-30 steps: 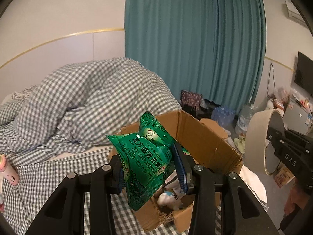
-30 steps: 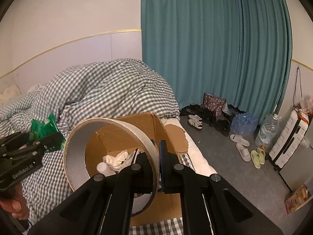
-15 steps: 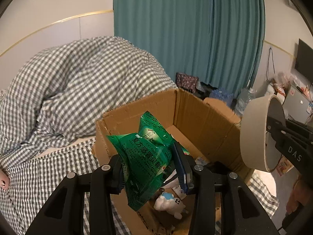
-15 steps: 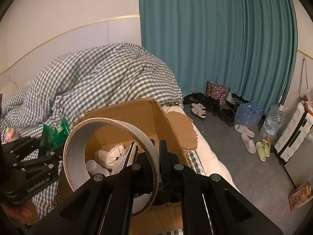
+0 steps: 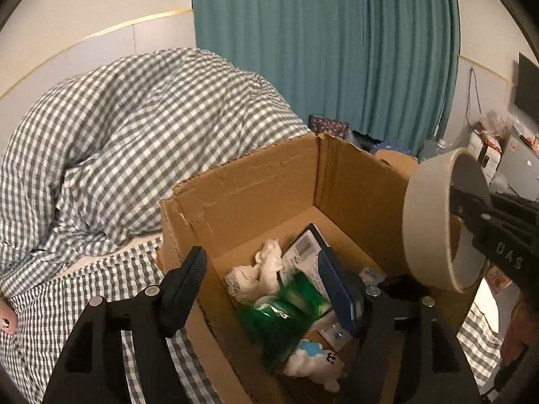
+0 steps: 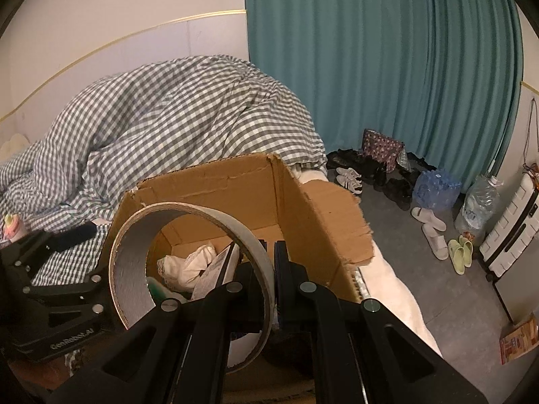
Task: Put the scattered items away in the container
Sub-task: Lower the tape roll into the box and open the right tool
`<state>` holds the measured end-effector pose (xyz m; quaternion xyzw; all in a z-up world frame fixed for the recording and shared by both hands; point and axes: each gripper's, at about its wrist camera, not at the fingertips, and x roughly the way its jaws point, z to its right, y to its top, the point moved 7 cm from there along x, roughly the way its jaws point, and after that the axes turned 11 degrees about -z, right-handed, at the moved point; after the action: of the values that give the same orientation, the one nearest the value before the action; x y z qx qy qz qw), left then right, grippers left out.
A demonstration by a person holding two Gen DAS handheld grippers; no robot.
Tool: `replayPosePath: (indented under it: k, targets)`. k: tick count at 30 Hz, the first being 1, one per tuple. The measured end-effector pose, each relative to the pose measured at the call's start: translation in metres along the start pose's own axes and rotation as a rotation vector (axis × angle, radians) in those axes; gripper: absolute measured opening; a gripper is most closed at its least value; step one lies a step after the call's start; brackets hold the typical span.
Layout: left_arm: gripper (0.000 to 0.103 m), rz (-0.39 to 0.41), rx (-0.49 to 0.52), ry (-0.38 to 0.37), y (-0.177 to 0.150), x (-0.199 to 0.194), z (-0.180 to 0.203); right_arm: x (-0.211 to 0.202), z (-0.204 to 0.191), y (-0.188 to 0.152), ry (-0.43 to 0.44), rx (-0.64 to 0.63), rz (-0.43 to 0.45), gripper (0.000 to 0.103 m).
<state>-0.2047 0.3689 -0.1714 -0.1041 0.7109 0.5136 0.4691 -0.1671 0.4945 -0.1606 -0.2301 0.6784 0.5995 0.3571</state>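
Note:
An open cardboard box stands on the checked bed; it also shows in the right wrist view. My left gripper is open above the box. A blurred green packet lies or falls inside the box below it, among a white cloth, a boxed item and a white and blue toy. My right gripper is shut on the rim of a large beige tape roll, held over the box's right edge; the roll also shows in the left wrist view.
A rumpled checked duvet is piled behind the box. A pink item lies on the bed at the left. Shoes and slippers, water bottles and a white suitcase are on the floor by the teal curtain.
My left gripper has opened and let go of the green packet, which has dropped into the box. Both grippers have moved closer over the box. The right still holds the tape roll.

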Motion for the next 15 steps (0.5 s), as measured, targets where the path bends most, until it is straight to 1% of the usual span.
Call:
replayPosePath:
  k: [4,9,10,11,12,13,14,15]
  targets:
    - [0.076,0.021,-0.021,0.033,0.001,-0.005,-0.015,0.008,-0.007,-0.004,0.002,-0.012,-0.017,0.004]
    - [0.077,0.032,-0.056,0.043,0.003,-0.012,-0.031,0.017,-0.014,-0.006,0.006,-0.017,-0.042,0.007]
    - [0.077,0.035,-0.06,0.047,0.003,-0.014,-0.034,0.016,-0.016,-0.005,0.007,-0.018,-0.041,0.012]
    - [0.077,0.037,-0.063,0.048,0.003,-0.016,-0.036,0.015,-0.018,-0.004,0.008,-0.017,-0.038,0.022]
    - [0.077,0.038,-0.066,0.048,0.004,-0.017,-0.037,0.014,-0.02,-0.003,0.008,-0.018,-0.034,0.029]
    - [0.077,0.041,-0.069,0.049,0.004,-0.02,-0.039,0.013,-0.022,-0.002,0.006,-0.019,-0.029,0.041]
    - [0.077,0.044,-0.07,0.05,0.004,-0.022,-0.041,0.011,-0.022,-0.002,0.005,-0.02,-0.023,0.047]
    - [0.077,0.047,-0.072,0.051,0.004,-0.023,-0.042,0.008,-0.024,-0.001,0.007,-0.018,-0.016,0.049]
